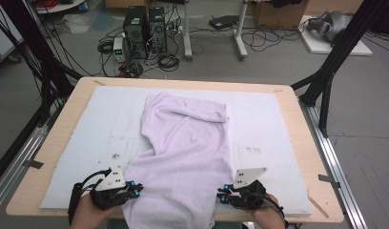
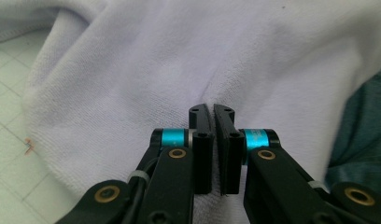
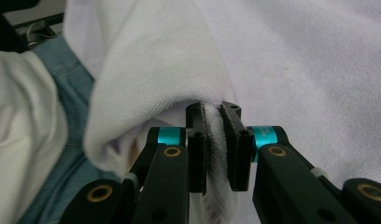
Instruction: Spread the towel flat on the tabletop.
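A pale lilac towel (image 1: 188,138) lies crumpled down the middle of the white mat (image 1: 87,133), its near end hanging over the table's front edge. My left gripper (image 1: 135,188) sits at the towel's near left edge. In the left gripper view the towel (image 2: 179,56) creases at that gripper (image 2: 212,112), whose jaws stand almost together with a thin pale strip of cloth between them. My right gripper (image 1: 222,193) is at the near right edge. In the right gripper view it (image 3: 213,109) is shut on a thick fold of the towel (image 3: 296,56).
The mat covers a wooden table (image 1: 297,109) with black frame posts at both far corners. Computers and cables (image 1: 145,33) lie on the floor beyond. The person's blue trousers (image 3: 72,74) and white top (image 3: 20,130) are close behind the hanging towel end.
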A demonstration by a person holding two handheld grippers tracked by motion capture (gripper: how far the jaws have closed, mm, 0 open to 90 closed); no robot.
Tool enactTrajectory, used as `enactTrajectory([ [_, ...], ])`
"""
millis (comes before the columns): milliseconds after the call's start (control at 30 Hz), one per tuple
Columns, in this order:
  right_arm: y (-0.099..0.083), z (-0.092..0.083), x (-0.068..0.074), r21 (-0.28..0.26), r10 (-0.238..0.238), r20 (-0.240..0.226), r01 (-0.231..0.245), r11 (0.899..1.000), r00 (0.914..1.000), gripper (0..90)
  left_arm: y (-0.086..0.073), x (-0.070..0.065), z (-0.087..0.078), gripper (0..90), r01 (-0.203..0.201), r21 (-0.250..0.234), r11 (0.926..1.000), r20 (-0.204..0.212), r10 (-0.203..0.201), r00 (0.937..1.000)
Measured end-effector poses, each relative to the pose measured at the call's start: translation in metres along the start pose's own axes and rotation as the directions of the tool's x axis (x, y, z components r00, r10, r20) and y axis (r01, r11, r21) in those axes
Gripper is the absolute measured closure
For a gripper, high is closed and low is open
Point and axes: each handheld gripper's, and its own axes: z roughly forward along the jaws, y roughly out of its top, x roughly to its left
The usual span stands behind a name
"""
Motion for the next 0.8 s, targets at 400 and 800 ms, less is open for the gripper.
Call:
enactTrajectory([
  [400,0.012,-0.045,0.021,-0.116,-0.041,-0.099,0.029,0.993,0.9942,67.5,0.009,-0.008,-0.016,57.0,0.011,-0.062,0.9980,0.031,-0.009,0.9995],
  [800,0.009,0.021,-0.036,0.072,-0.003,0.076,-0.003,0.997,0.9971,62.4,0.003,0.045,0.038,66.9,0.072,0.027,0.9970,-0.078,-0.070,0.9945],
])
